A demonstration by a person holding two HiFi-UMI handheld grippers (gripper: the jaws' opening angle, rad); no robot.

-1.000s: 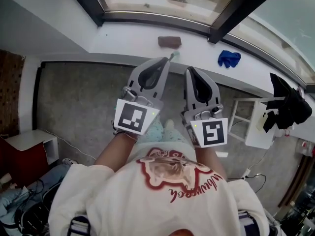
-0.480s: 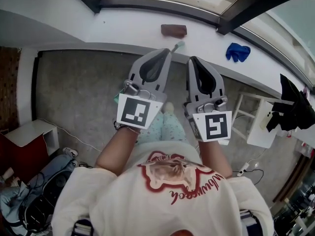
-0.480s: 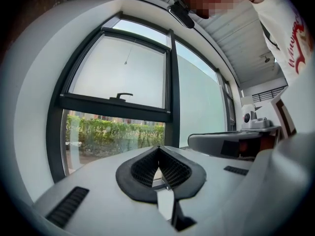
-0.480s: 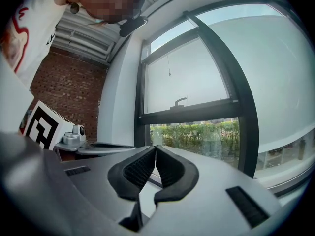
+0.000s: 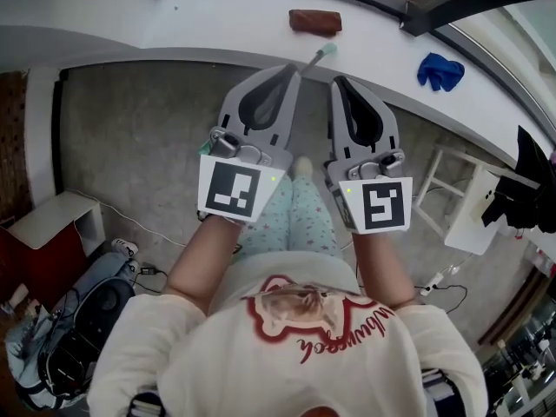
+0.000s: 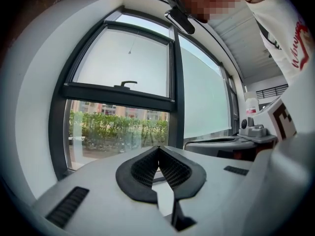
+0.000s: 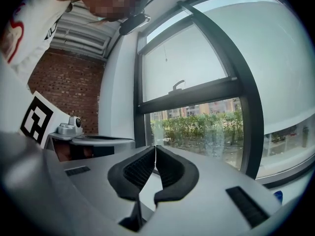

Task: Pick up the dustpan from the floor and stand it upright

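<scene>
- Holding my left fingers (image 5: pixel 291 69) and right fingers (image 5: pixel 340 83) side by side in front of me, I point both level, tips toward the white sill (image 5: pixel 217 24).
- My left fingers are pressed together at the tips, with nothing between the ribbed pads.
- My right fingers are closed tip to tip as well, and they grip nothing.
- I cannot pick out the dustpan for certain. A slim handle (image 5: pixel 318 56) with a teal tip slants between my two sets of fingertips, at the sill's edge. Whether it belongs to the dustpan I cannot tell.
- The grey floor (image 5: pixel 139 146) spreads below my hands, and my foot (image 5: pixel 301 166) shows just under the gap between the two marker cubes.
- A brown block (image 5: pixel 314 22) lies on the sill just beyond the handle. A blue cloth (image 5: pixel 440 70) lies on the sill too, well apart to the right.
- At the right a white stand (image 5: pixel 473 224) sits on the floor, with a black cloth (image 5: pixel 532 185) draped beside it.
- At the left there is a red cabinet (image 5: pixel 35 276) with a white top. A dark bag (image 5: pixel 78 346) lies near it, and a cable (image 5: pixel 139 228) trails across the floor.
- Both gripper views look out through a dark-framed window (image 6: pixel 123 58) at a green hedge (image 6: pixel 118 127).
- A brick wall (image 7: pixel 69 82) shows at the left of the right gripper view.
</scene>
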